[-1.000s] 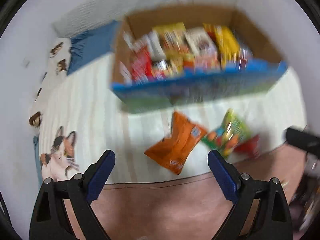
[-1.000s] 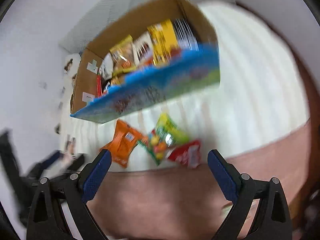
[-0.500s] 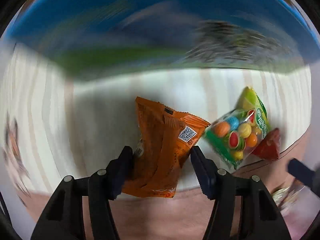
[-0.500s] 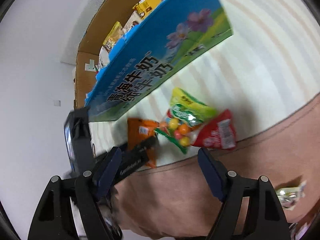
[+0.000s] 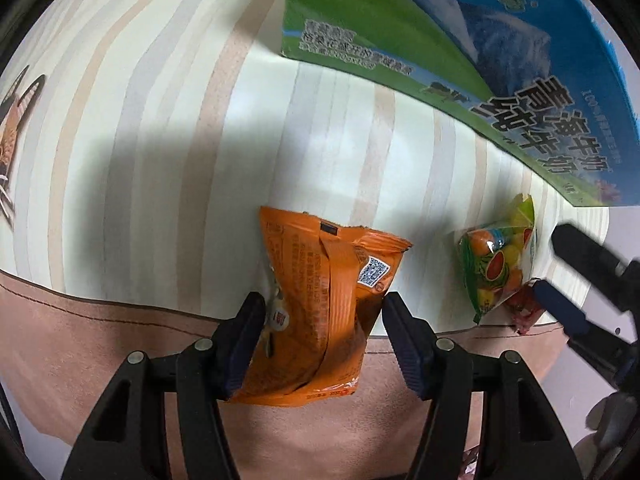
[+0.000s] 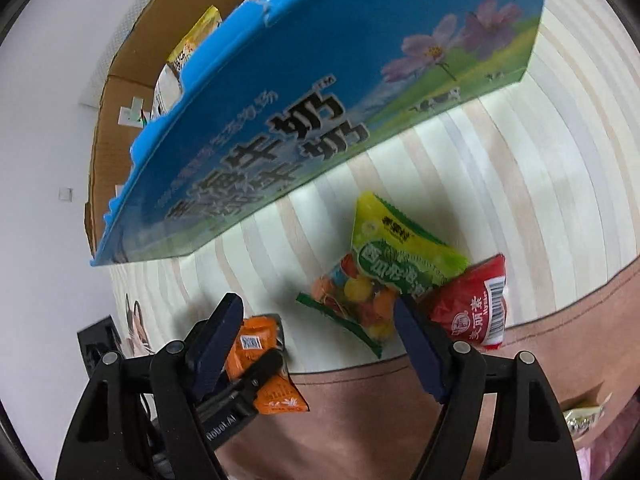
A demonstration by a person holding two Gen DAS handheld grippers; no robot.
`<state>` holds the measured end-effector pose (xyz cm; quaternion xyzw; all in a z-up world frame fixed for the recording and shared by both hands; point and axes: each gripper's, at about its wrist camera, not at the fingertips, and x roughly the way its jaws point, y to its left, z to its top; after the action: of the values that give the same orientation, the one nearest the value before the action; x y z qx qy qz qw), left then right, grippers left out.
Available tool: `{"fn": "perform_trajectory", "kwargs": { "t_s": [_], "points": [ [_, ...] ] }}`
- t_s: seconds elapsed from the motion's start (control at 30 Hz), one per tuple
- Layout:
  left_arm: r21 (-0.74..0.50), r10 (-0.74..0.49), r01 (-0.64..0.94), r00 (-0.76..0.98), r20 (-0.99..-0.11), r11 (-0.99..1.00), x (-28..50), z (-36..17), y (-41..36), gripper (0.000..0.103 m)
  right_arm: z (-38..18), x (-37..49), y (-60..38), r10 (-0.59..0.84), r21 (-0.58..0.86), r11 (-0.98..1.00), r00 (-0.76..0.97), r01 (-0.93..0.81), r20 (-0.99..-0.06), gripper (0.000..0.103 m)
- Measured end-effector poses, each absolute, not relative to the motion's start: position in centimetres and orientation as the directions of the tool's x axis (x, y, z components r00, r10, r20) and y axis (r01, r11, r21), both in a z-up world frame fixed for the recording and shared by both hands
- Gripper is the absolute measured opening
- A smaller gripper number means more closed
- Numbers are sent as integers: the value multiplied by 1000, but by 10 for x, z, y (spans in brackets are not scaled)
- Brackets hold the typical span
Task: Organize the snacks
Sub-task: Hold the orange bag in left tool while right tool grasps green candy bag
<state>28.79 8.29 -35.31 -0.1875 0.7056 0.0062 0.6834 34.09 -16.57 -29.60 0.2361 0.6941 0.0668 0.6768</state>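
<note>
An orange snack packet [image 5: 320, 304] lies on the striped cloth, and my left gripper [image 5: 324, 312] stands around it with a finger touching each side, not fully closed. A green candy bag [image 6: 384, 276] and a red packet [image 6: 476, 308] lie to the right. My right gripper [image 6: 320, 320] is open low over the green bag's left part, with nothing held. The right gripper also shows at the right edge of the left wrist view [image 5: 568, 292]. The blue milk carton box [image 6: 304, 120] with several snacks stands just behind.
A brown cover [image 5: 80, 344] lies along the near edge under the striped cloth [image 5: 160, 120]. A cat picture [image 5: 12, 136] is at the far left. A small wrapped sweet [image 6: 580, 420] lies at the lower right. A white wall [image 6: 40, 120] is on the left.
Both grippers have come down and forward to the packets. My left gripper has narrowed around the orange packet. My right gripper has closed in on the green bag.
</note>
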Motion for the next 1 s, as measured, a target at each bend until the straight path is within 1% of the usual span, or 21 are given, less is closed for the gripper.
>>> {"fn": "perform_trajectory", "kwargs": {
  "t_s": [0.03, 0.13, 0.17, 0.23, 0.37, 0.5, 0.53, 0.57, 0.6, 0.67, 0.7, 0.77, 0.8, 0.83, 0.93, 1.0],
  "points": [
    [-251, -259, -275, 6, -966, 928, 287, -353, 86, 59, -298, 339, -167, 425, 417, 875, 23, 247, -905, 80],
    [-269, -283, -298, -4, -959, 916, 290, -351, 100, 59, -305, 331, -168, 515, 493, 816, 7, 302, -857, 80],
    [-270, -285, -299, -8, -958, 915, 288, -354, 105, 59, -307, 331, -167, 525, 502, 809, 9, 306, -851, 80],
    [-265, -282, -295, -14, -959, 918, 288, -356, 106, 59, -310, 330, -166, 481, 464, 834, 21, 298, -877, 80],
    [-244, -260, -277, -21, -965, 929, 291, -359, 97, 59, -320, 327, -174, 475, 450, 821, 18, 353, -880, 79],
    [-243, -259, -280, -21, -966, 929, 293, -361, 94, 59, -310, 325, -173, 341, 336, 899, 33, 280, -940, 79],
    [-245, -261, -282, -20, -965, 928, 291, -361, 93, 59, -313, 324, -176, 345, 338, 892, 30, 299, -938, 80],
    [-247, -263, -284, -18, -965, 927, 289, -361, 95, 59, -322, 323, -181, 403, 384, 854, 20, 350, -915, 80],
    [-248, -264, -285, -16, -964, 926, 284, -359, 93, 59, -328, 323, -182, 431, 405, 834, 14, 374, -902, 80],
    [-249, -264, -289, -15, -964, 924, 288, -362, 90, 59, -336, 325, -184, 414, 379, 832, 1, 406, -910, 81],
    [-249, -264, -290, -13, -964, 924, 285, -363, 91, 59, -339, 326, -183, 420, 388, 827, 13, 406, -908, 81],
    [-244, -258, -287, -12, -966, 926, 284, -363, 92, 59, -343, 330, -177, 387, 361, 847, 13, 391, -922, 81],
    [-240, -254, -285, -12, -967, 928, 284, -363, 90, 59, -343, 331, -173, 359, 339, 862, 19, 377, -933, 79],
    [-235, -248, -282, -11, -969, 930, 283, -363, 89, 59, -344, 333, -170, 336, 319, 875, 18, 364, -942, 74],
    [-224, -237, -274, -13, -972, 935, 281, -364, 86, 59, -347, 336, -161, 282, 272, 919, 5, 287, -959, 68],
    [-222, -234, -271, -12, -972, 937, 279, -364, 86, 59, -344, 331, -153, 265, 260, 946, -1, 193, -964, 64]
  ]
}}
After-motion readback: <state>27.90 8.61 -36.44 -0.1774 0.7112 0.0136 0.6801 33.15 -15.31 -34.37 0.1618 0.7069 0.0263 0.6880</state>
